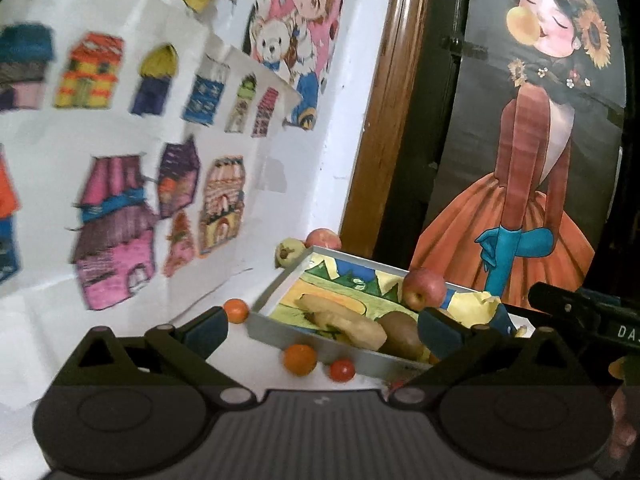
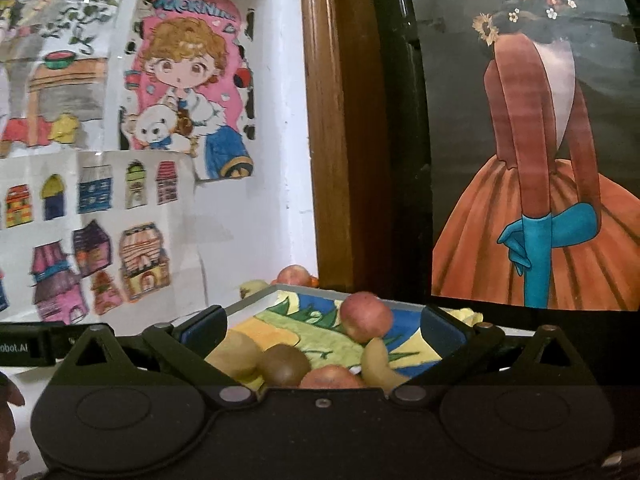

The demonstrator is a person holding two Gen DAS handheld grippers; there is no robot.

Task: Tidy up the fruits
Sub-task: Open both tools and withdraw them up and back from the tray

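Several fruits already lie in the tray (image 1: 264, 300); three small ones, among them an orange (image 1: 300, 359) (just outside its wall), remain. Both the left gripper (image 1: 320, 330) and right gripper (image 2: 322, 326) gape empty; next, probably, the orange.

Wooden frame (image 2: 340, 120) standing upright against the white wall (image 2: 276, 200). Left of frame: taped drawing of a curly-haired child with a white puppy (image 2: 188, 92), and below it a sheet of coloured houses (image 1: 120, 208). Right of frame: dark poster of a figure in an orange dress (image 2: 540, 184), blue-gloved.
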